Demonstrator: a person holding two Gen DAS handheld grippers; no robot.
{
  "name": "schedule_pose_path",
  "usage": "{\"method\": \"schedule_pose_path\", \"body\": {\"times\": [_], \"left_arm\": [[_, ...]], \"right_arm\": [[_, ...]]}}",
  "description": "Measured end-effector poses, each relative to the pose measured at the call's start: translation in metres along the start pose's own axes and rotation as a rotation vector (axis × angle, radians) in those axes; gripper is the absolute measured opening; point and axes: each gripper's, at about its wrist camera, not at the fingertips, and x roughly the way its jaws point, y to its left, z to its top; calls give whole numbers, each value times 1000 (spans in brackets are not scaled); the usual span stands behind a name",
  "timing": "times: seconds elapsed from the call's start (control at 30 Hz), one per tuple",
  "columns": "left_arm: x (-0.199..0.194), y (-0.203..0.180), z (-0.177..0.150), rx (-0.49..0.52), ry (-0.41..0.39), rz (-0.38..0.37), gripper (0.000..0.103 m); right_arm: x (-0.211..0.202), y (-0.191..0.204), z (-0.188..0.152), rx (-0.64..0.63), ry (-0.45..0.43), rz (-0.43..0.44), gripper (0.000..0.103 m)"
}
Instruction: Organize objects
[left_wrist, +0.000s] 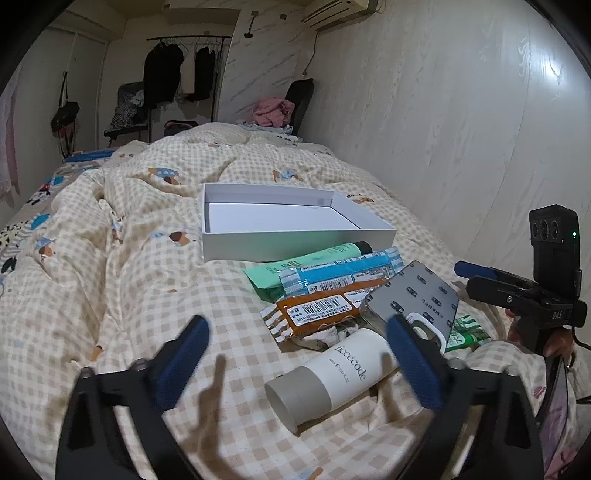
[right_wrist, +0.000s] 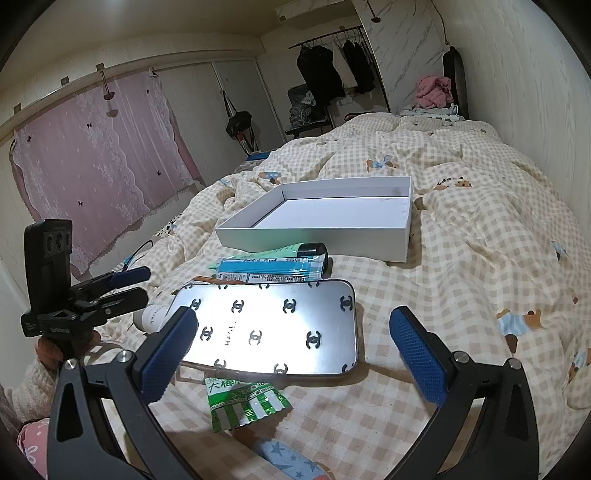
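An empty white box (left_wrist: 295, 236) (right_wrist: 325, 229) lies on the checked quilt. In front of it is a heap: a green tube (left_wrist: 314, 260) (right_wrist: 280, 253), a blue packet (left_wrist: 340, 271) (right_wrist: 269, 271), an orange packet (left_wrist: 317, 306), a mirrored phone case (left_wrist: 413, 299) (right_wrist: 273, 328), a green-striped sachet (right_wrist: 243, 402) and a white "ricccode" tube (left_wrist: 332, 376). My left gripper (left_wrist: 299, 365) is open, its fingers either side of the white tube. My right gripper (right_wrist: 295, 358) is open over the phone case's near edge; it also shows in the left wrist view (left_wrist: 476, 275).
The bed runs along a pale wall (left_wrist: 461, 110) on the right. A pink curtain (right_wrist: 92, 166) hangs at the left. A clothes rack (left_wrist: 184, 66) and a chair with a pink garment (right_wrist: 434, 90) stand beyond the bed. A blue starred item (right_wrist: 291, 459) lies near me.
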Motion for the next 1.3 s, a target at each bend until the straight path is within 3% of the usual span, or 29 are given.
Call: {"method": "schedule_pose_path", "body": {"times": [0.03,0.1,0.23,0.5,0.6,1.3], "left_arm": [[1,1,0,-7,5,4,72],[4,4,0,-20,17,15,57],[4,1,1,-15,13,4,52],[-1,0,-1,-10,-2,9,53],[0,-2,-1,-8,0,25,71],[1,0,0,-11,4,23,76]], "right_arm": [[0,0,0,0,0,0,103],[0,0,0,0,0,0,103],[-1,0,1,1,1,0,103],[3,-2,-2,4,3,3,103],[2,-2,-3,3,4,3,103],[4,-2,-4,8,10,5,103]]}}
